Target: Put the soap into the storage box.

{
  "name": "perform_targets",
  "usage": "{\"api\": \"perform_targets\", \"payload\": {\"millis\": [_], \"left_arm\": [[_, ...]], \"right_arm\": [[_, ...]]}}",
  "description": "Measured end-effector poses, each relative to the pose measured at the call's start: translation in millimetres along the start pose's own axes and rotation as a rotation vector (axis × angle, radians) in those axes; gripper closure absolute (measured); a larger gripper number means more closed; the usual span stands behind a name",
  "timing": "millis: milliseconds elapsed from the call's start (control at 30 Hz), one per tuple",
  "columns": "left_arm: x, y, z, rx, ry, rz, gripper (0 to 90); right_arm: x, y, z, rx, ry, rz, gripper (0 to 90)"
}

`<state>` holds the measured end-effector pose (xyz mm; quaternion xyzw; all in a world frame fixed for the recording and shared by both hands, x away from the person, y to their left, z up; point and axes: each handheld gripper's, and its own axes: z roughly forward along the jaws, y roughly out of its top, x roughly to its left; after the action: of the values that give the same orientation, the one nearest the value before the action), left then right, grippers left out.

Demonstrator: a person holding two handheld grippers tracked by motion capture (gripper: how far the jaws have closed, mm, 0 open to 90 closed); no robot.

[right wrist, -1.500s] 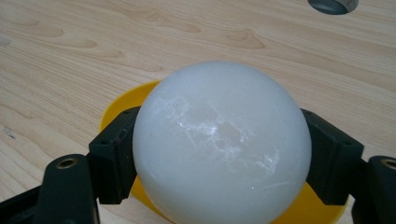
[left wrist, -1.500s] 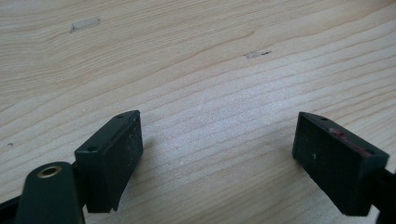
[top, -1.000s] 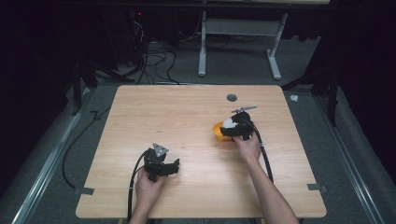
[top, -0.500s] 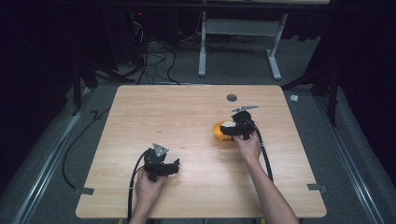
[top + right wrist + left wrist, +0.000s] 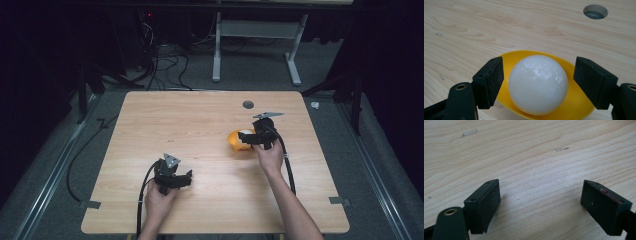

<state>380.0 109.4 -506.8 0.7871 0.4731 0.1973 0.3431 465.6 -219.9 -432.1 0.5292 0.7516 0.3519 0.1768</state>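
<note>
A glossy white ball (image 5: 537, 85) sits in a shallow yellow bowl (image 5: 574, 105) on the wooden table. In the high view the yellow bowl (image 5: 234, 139) lies right of the table's middle, with the white ball (image 5: 245, 134) just showing at the gripper's tip. My right gripper (image 5: 539, 82) is open, one jaw on each side of the ball with a gap on both sides. My left gripper (image 5: 184, 176) rests low at the front left of the table. In its own view the left gripper (image 5: 540, 205) is open over bare wood, nothing between its jaws.
A round cable hole (image 5: 248, 104) is cut into the table (image 5: 190, 125) behind the bowl; it shows as a cable hole (image 5: 595, 11) in the right gripper view. Black cables trail from both grippers toward the front edge. A white desk frame (image 5: 255, 45) stands on the floor beyond.
</note>
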Motion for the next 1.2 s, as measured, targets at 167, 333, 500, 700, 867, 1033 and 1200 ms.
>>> {"api": "perform_targets", "payload": {"millis": [167,333,500,700,867,1033,1200], "left_arm": [[0.0,0.0,0.0,0.000,0.000,0.000,16.5],[0.0,0.0,0.0,0.000,0.000,0.000,16.5],[0.0,0.0,0.0,0.000,0.000,0.000,16.5],[0.0,0.0,0.0,0.000,0.000,0.000,16.5],[0.0,0.0,0.0,0.000,0.000,-0.001,16.5],[0.0,0.0,0.0,-0.001,0.000,-0.001,16.5],[0.0,0.0,0.0,0.000,0.000,0.000,16.5]], "right_arm": [[0.0,-0.2,-4.4,-0.008,0.003,-0.006,25.4],[-5.9,-0.6,-11.2,-0.023,0.009,0.011,25.8],[-7.8,-1.5,-19.7,-0.032,0.012,0.005,25.9],[-10.2,-3.1,-25.8,-0.035,0.006,-0.006,25.9],[-11.0,-3.8,-33.5,-0.041,0.003,-0.007,25.9],[-11.6,-5.1,-43.3,-0.063,-0.004,-0.010,26.2],[-12.6,-11.8,-52.3,-0.103,-0.008,-0.017,28.8]]}}
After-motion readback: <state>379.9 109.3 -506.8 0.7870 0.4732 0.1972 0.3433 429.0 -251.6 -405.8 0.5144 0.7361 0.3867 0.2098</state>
